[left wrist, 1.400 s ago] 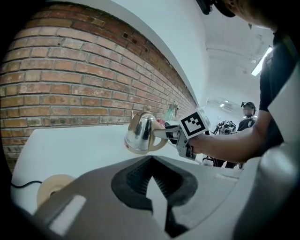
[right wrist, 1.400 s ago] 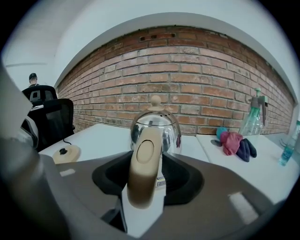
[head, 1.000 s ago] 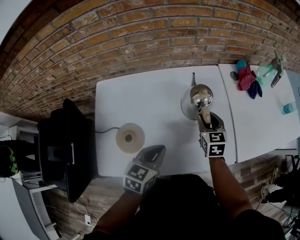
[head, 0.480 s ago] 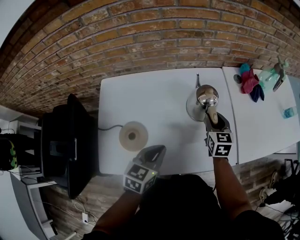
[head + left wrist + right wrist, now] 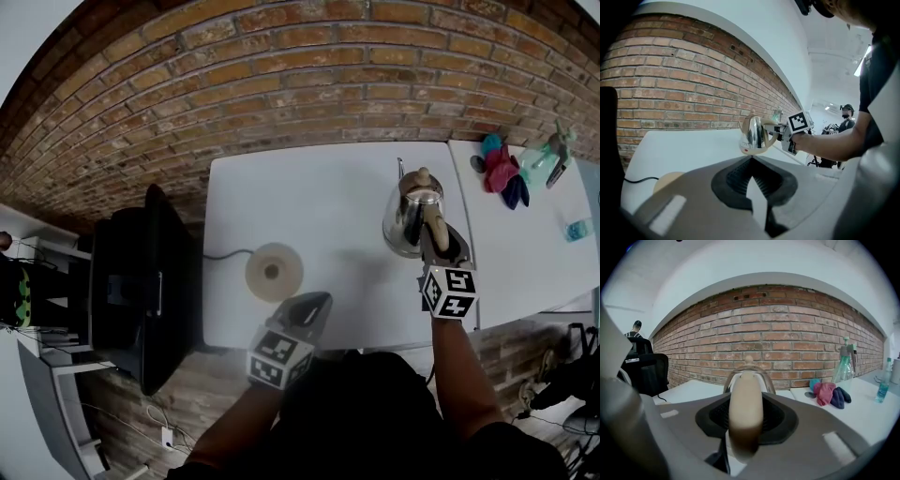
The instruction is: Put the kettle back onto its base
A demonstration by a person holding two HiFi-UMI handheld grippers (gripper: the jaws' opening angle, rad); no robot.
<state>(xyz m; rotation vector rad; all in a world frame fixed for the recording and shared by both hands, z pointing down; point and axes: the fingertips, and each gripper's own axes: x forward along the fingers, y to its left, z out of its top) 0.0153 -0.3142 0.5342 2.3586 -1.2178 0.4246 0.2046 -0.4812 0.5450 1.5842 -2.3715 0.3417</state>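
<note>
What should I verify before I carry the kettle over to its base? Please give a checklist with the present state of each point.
1. Grip: right gripper has just been closing, handle pressed between its fingers: ok.
2. Lift: kettle off the table, upright: ok.
3. Target: base bare on top: ok.
4. The cord leads left, away from the path: ok.
5. The left gripper, shut and empty, is close beside the base; clearance: cannot tell.
</note>
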